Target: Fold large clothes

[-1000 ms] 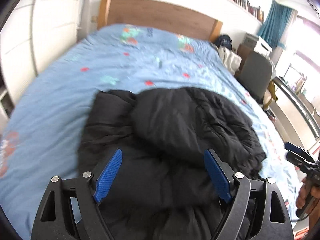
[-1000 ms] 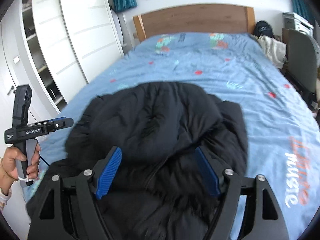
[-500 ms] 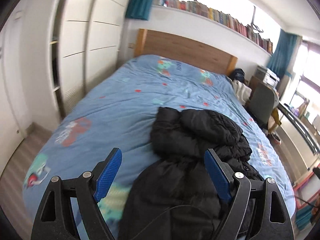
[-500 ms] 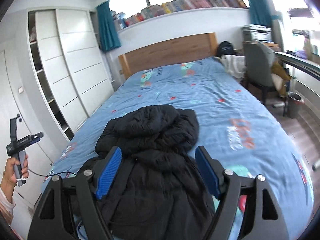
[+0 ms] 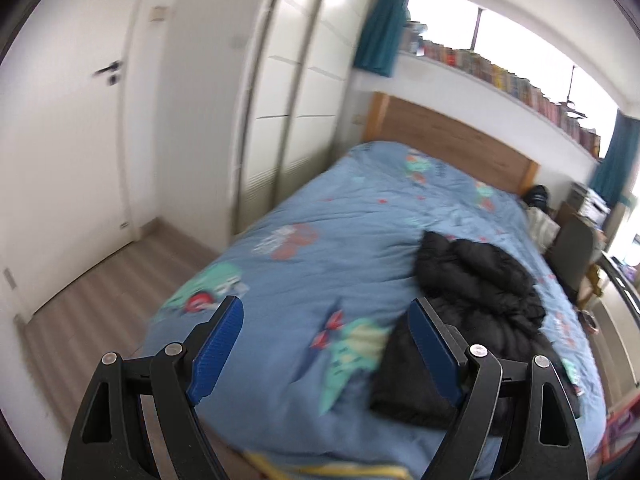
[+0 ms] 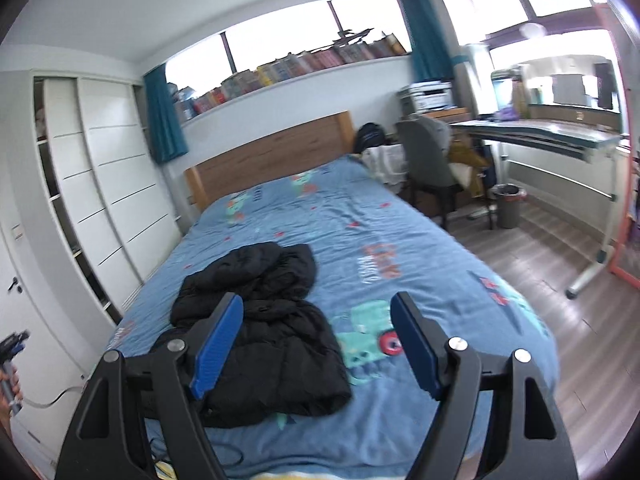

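Observation:
A black puffer jacket (image 6: 272,316) lies folded in a heap on the blue bedspread (image 6: 384,240), near the foot of the bed. It also shows in the left wrist view (image 5: 476,300), right of centre. My left gripper (image 5: 326,354) is open and empty, held back from the bed's foot end, left of the jacket. My right gripper (image 6: 316,346) is open and empty, held high above the foot of the bed, with the jacket below its left finger.
White wardrobes (image 6: 104,200) line the bed's left side and a door (image 5: 68,120) stands beyond. A wooden headboard (image 6: 272,160) is at the far end. A chair (image 6: 428,164), desk (image 6: 540,132) and bin (image 6: 508,204) stand to the right.
Both grippers have pulled up and back from the jacket, which stays on the bed. The left gripper has swung left toward the wardrobe and door.

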Motion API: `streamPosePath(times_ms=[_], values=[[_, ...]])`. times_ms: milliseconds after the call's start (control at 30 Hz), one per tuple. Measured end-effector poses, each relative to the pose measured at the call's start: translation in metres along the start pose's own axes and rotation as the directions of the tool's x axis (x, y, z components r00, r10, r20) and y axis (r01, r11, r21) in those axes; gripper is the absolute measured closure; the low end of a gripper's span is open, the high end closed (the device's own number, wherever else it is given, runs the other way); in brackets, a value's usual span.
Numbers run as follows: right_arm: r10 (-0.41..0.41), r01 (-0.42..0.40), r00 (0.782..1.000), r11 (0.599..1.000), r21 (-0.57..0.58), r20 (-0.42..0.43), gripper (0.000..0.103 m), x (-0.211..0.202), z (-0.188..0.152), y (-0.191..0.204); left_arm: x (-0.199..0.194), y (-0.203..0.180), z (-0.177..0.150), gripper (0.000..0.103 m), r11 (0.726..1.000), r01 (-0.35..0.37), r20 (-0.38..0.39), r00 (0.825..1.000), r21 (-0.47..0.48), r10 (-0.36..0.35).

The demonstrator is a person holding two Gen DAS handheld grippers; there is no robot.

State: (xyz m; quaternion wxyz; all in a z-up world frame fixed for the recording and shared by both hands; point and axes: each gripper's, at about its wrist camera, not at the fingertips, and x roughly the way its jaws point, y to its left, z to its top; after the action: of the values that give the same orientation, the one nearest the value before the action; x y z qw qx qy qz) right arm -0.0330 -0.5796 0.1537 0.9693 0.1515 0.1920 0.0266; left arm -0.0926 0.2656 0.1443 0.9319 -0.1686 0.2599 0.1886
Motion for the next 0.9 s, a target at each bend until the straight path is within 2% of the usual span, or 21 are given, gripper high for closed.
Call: streamPosePath(times_ms=[133, 200, 267, 400, 500, 533, 600, 633, 733, 900], values=[[-0.05, 0.05, 0.999, 0.998, 0.04, -0.011, 0.027, -0.012, -0.006, -0.024, -0.007, 0.042, -0.025, 0.019, 0.996, -0.08, -0.036, 0.996, -0.05, 0.078], [-0.064, 0.066, 0.997, 0.996, 0.053, -0.036, 0.027, -0.008, -0.012, -0.032, -0.005, 0.054, -0.035, 0.02, 0.994, -0.085, -0.058, 0.995, -0.067, 0.082], [-0.069, 0.073, 0.995, 0.995, 0.061, -0.073, 0.027, 0.006, -0.02, -0.037, 0.009, 0.054, -0.046, 0.02, 0.994, -0.07, -0.097, 0.993, -0.079, 0.062], [-0.034, 0.047, 0.986, 0.996, 0.078, -0.166, 0.027, 0.055, -0.043, -0.034, 0.053, 0.038, -0.065, 0.019, 0.992, 0.048, -0.191, 0.979, -0.121, -0.071], [0.005, 0.023, 0.97, 0.993, 0.114, -0.244, 0.027, 0.103, -0.062, -0.032, 0.097, 0.014, -0.081, 0.02, 0.979, 0.127, -0.278, 0.946, -0.16, -0.168], [0.013, 0.02, 0.964, 0.992, 0.122, -0.265, 0.027, 0.115, -0.066, -0.031, 0.119, 0.003, -0.088, 0.02, 0.971, 0.158, -0.316, 0.925, -0.181, -0.209], [0.044, 0.004, 0.944, 0.99, 0.143, -0.328, 0.027, 0.148, -0.081, -0.03, 0.144, -0.013, -0.097, 0.02, 0.965, 0.169, -0.367, 0.9, -0.203, -0.235], [0.057, -0.003, 0.935, 0.988, 0.153, -0.349, 0.027, 0.161, -0.087, -0.03, 0.16, -0.021, -0.102, 0.02, 0.959, 0.182, -0.396, 0.882, -0.217, -0.257], [0.113, -0.028, 0.9, 0.979, 0.203, -0.42, 0.027, 0.202, -0.108, -0.03, 0.197, -0.039, -0.117, 0.02, 0.956, 0.172, -0.463, 0.845, -0.238, -0.267], [0.164, -0.035, 0.852, 0.965, 0.259, -0.498, 0.027, 0.262, -0.129, -0.031, 0.236, -0.053, -0.129, 0.02, 0.969, 0.131, -0.542, 0.809, -0.209, -0.226]])
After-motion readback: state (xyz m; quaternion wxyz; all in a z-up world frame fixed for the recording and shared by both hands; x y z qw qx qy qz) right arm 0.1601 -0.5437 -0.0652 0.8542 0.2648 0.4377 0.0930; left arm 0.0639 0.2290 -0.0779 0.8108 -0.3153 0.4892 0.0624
